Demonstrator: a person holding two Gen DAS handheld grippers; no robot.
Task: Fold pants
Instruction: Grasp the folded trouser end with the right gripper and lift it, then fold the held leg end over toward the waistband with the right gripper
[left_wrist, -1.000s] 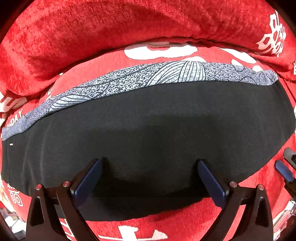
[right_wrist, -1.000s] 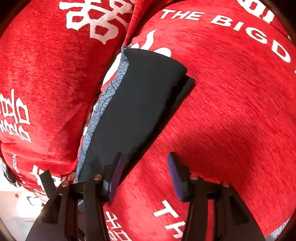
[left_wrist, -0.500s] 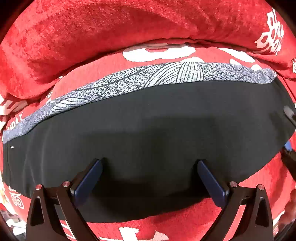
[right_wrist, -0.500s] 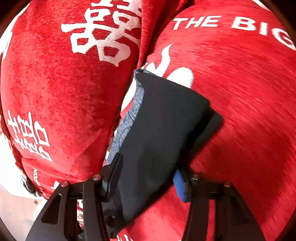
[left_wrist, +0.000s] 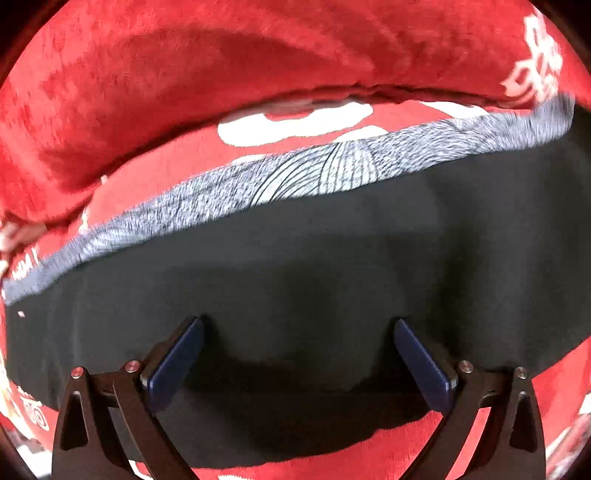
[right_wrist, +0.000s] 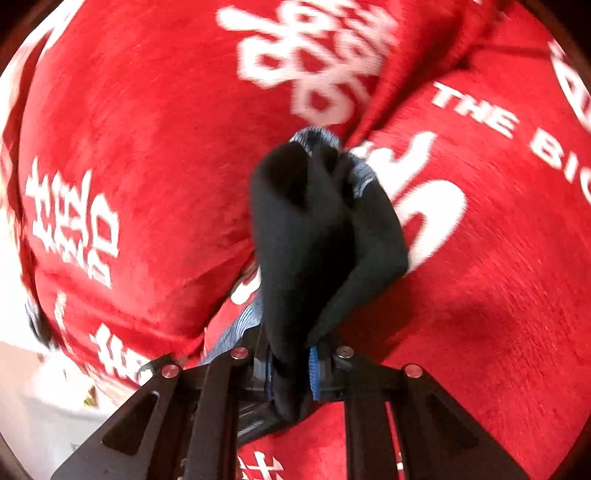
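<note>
Step in hand, as I judge it: picking up one end of the pants for a fold; right gripper has jaws closing, black cloth bunched between the blue pads, pads pressing it, so grasping the pants end; cloth rises in a creased cone straight out ahead of the jaws, grey patterned trim at the far tip; red cushion with white lettering lies under and around it.

Left gripper stands released, jaws wide apart; pants lie flat between and ahead of the fingers, tips seem to rest on the cloth, though contact is hard to tell; patterned band runs across beyond the jaws; red blanket past that.

Next move calls for carrying the gripped end over toward the pinned part, left jaws holding the cloth down so the layers don't drag; the grip is bunched, so it may need smoothing after the drop.
</note>
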